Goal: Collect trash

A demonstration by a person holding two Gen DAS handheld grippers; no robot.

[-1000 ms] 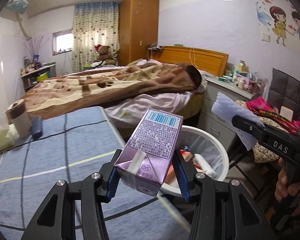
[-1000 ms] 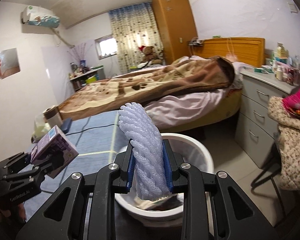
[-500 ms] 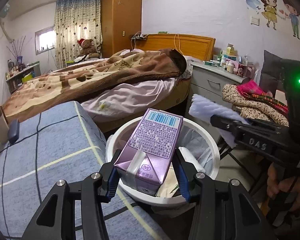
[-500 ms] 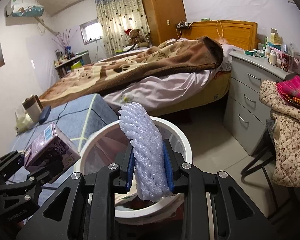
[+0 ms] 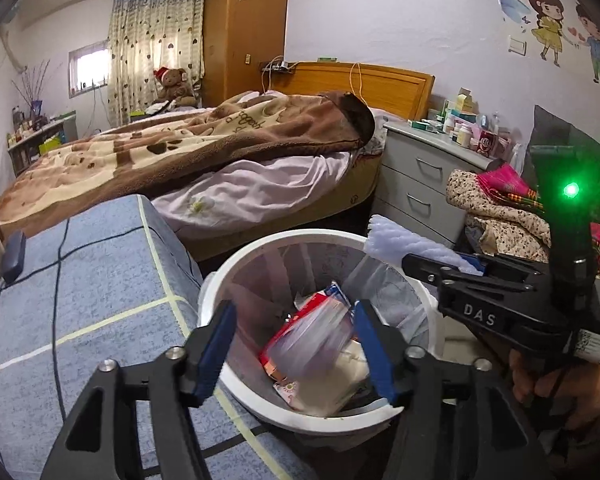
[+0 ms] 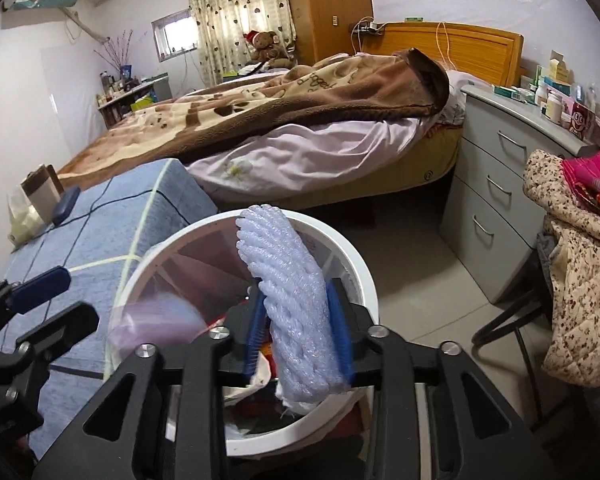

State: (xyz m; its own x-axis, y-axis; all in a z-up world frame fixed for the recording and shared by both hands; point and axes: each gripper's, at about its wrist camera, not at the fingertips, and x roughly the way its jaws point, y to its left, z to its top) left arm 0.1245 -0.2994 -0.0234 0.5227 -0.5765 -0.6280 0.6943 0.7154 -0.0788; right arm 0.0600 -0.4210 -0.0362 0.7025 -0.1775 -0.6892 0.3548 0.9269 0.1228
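Observation:
My left gripper (image 5: 292,340) is open over the white trash bin (image 5: 220,276). The purple drink carton (image 5: 312,348) is a blur below the jaws, dropping into the bin among other wrappers; it also shows as a purple blur in the right wrist view (image 6: 156,320). My right gripper (image 6: 298,328) is shut on a pale lilac foam sleeve (image 6: 288,280) and holds it over the bin (image 6: 356,276). In the left wrist view the right gripper (image 5: 420,256) reaches in over the bin's right rim with the foam sleeve (image 5: 404,242).
A blue checked table (image 5: 80,280) lies left of the bin, with a dark case (image 5: 14,258) and a cable. A bed (image 5: 220,168) is behind, a grey drawer unit (image 5: 424,176) and a chair with clothes (image 5: 500,216) to the right.
My left gripper has opened and let go of the purple carton, which is falling into the bin. Both grippers have moved closer over the bin. The right still holds the foam sleeve.

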